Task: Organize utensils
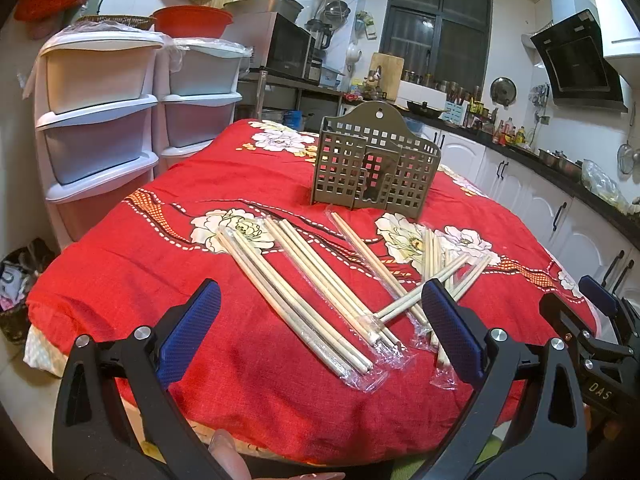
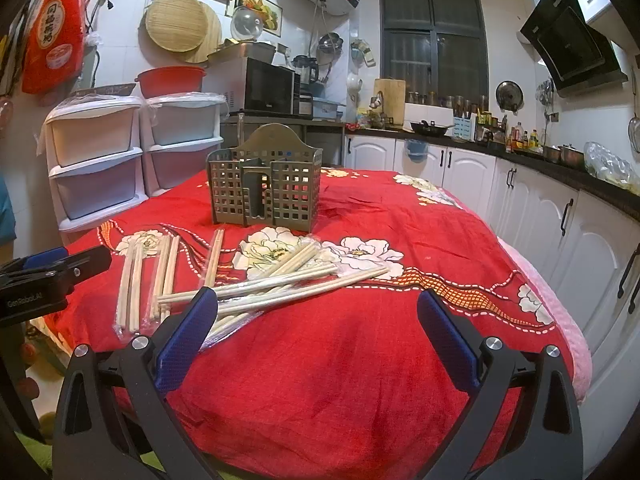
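Several pairs of wooden chopsticks in clear plastic sleeves (image 1: 304, 284) lie scattered on the red floral tablecloth (image 1: 200, 184). They also show in the right wrist view (image 2: 280, 284). A grey-green perforated utensil holder (image 1: 374, 166) stands upright behind them, also in the right wrist view (image 2: 266, 188). My left gripper (image 1: 320, 324) is open and empty, hovering over the near ends of the chopsticks. My right gripper (image 2: 316, 328) is open and empty, to the right of the chopstick pile, above bare cloth. The right gripper also shows at the left wrist view's right edge (image 1: 596, 320).
White plastic drawer units (image 1: 100, 112) stand left of the table. Kitchen counter and white cabinets (image 2: 540, 200) run along the right. A microwave (image 2: 268, 88) sits on a shelf behind. The left gripper shows at the right wrist view's left edge (image 2: 48, 272).
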Tool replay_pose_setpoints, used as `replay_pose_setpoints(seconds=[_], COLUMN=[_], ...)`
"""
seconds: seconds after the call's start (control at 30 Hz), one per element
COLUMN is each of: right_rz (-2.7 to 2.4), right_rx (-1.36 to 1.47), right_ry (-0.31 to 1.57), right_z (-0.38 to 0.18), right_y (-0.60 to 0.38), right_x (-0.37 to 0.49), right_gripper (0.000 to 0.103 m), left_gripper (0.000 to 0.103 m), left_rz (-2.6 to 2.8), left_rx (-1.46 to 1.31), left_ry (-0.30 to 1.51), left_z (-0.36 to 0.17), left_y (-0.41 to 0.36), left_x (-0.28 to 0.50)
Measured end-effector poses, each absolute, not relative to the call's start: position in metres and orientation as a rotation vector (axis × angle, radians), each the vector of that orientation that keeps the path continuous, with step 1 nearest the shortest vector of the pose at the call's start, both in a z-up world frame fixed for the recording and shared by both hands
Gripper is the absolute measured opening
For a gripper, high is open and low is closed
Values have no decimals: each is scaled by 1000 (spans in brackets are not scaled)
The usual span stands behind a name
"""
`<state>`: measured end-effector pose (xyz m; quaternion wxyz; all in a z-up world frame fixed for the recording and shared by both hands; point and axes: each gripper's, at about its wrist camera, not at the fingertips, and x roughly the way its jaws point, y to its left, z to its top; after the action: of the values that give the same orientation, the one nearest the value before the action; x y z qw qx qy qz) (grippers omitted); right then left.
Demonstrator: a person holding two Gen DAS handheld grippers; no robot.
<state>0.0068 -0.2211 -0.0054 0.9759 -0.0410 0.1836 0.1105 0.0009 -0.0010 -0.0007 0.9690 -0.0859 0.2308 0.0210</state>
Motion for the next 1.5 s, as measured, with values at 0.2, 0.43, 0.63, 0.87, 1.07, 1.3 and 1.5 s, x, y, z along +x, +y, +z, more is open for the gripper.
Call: replay_pose_setpoints(seconds=[0.2, 0.43, 0.63, 0.87, 1.07, 1.3, 1.5], right_rz=[223, 222, 222, 222, 222, 224, 230], right_rx=[-83, -84, -84, -84, -84, -84, -78], right_ry=[369, 368, 369, 368, 369, 371, 382], right_z=[-5, -6, -5, -5, -4, -5, -4], right_y=[-221, -221, -221, -221, -220, -219, -216], right_x=[7, 7, 6, 6, 6, 8, 9], right_gripper=[97, 97, 97, 97, 97, 97, 97], left_gripper=[92, 92, 92, 92, 92, 92, 92], left_rz=[41, 41, 42, 41, 41, 45, 56], left_rx=[-174, -175, -175, -175, -175, -174, -191], left_ry=[466, 466, 466, 465, 464, 465, 472], left_z=[0, 0, 0, -1, -1, -1, -1], left_y=[-1, -1, -1, -2, -2, -1, 3], left_x=[1, 1, 1, 0, 0, 0, 5])
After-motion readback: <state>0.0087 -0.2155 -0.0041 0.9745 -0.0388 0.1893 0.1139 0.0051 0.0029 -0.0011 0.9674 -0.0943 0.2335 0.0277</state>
